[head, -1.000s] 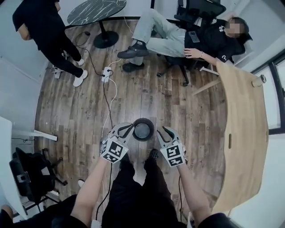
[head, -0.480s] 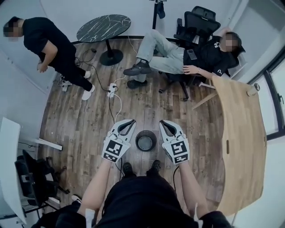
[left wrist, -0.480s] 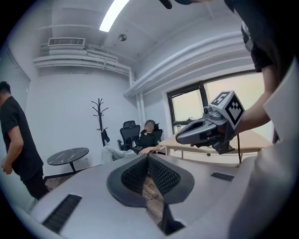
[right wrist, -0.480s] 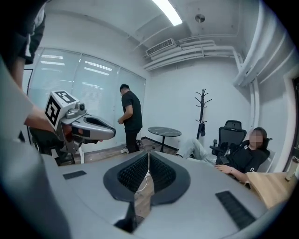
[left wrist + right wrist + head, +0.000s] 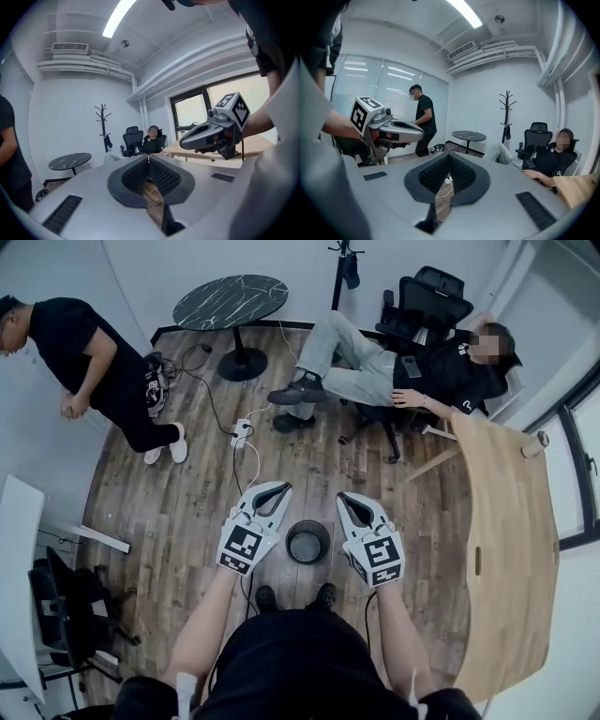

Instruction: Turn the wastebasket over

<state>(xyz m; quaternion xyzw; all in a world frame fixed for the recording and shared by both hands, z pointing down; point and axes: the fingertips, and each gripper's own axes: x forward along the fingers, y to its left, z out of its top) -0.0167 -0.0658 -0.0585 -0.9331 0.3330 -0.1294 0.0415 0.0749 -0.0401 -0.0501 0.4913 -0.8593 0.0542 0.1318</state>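
Both are pinched closed on nothing: the left tongs [image 5: 284, 487] and right tongs [image 5: 342, 496] hang either side of the small round black wastebasket [image 5: 307, 542]. It stands upright, mouth up, on the brown wood-plank floor [image 5: 309, 456] below them. Best to open wide, drop, and clamp opposite sides of its thin rim before tipping.

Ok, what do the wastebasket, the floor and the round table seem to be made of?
Wastebasket: dark, matte, plastic or metal; too small to tell. Floor: wood or wood-look planks, visible grain and seams. Round table: dark marble-look top, pale veins.
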